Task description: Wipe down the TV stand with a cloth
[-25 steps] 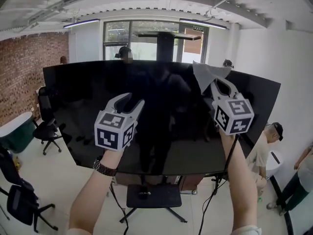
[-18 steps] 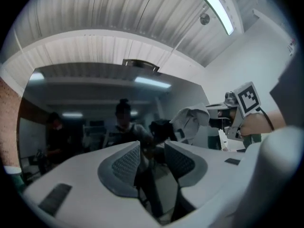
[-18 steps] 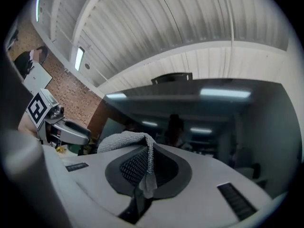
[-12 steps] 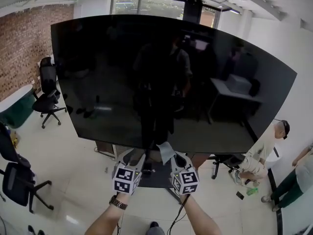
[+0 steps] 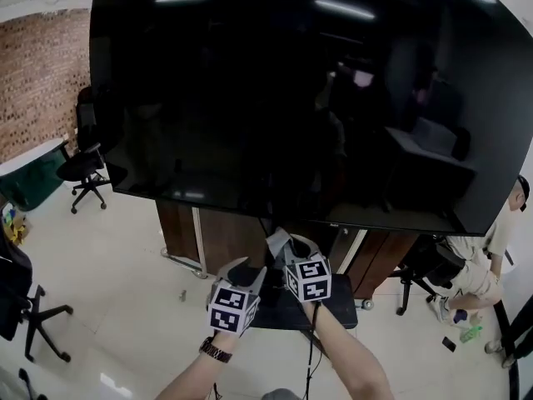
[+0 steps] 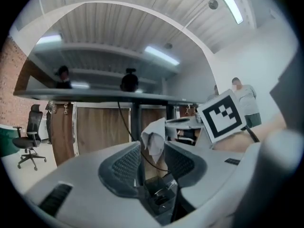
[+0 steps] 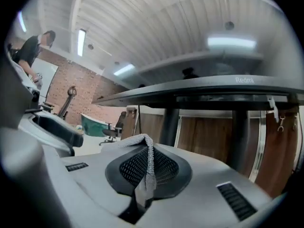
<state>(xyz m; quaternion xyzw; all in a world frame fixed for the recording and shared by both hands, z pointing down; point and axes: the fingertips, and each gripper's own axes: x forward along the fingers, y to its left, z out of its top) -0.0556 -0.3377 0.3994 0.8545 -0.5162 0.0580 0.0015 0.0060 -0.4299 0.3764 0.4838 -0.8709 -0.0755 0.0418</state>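
A large black TV (image 5: pixel 283 98) stands on a black stand whose base plate (image 5: pixel 333 311) lies on the floor below it. In the head view my right gripper (image 5: pixel 287 245) is just under the TV's lower edge, shut on a grey cloth (image 5: pixel 276 242). The right gripper view shows the cloth (image 7: pixel 149 167) pinched between the pads, with the stand's poles (image 7: pixel 168 120) ahead. My left gripper (image 5: pixel 250 270) is close beside the right one, open and holding nothing. In the left gripper view, the cloth (image 6: pixel 153 139) hangs beyond the left gripper (image 6: pixel 152 149), and the stand pole (image 6: pixel 135 122) rises behind it.
A wooden cabinet (image 5: pixel 221 240) stands behind the TV stand. Office chairs (image 5: pixel 83 165) are at the left, and another chair (image 5: pixel 425 269) is at the right. A person (image 5: pixel 491 265) crouches at the right edge. A cable (image 5: pixel 310 352) runs down from the stand's base.
Both grippers came down from in front of the screen to below the TV's lower edge and drew closer together. The right one kept the cloth. The head view tilted down.
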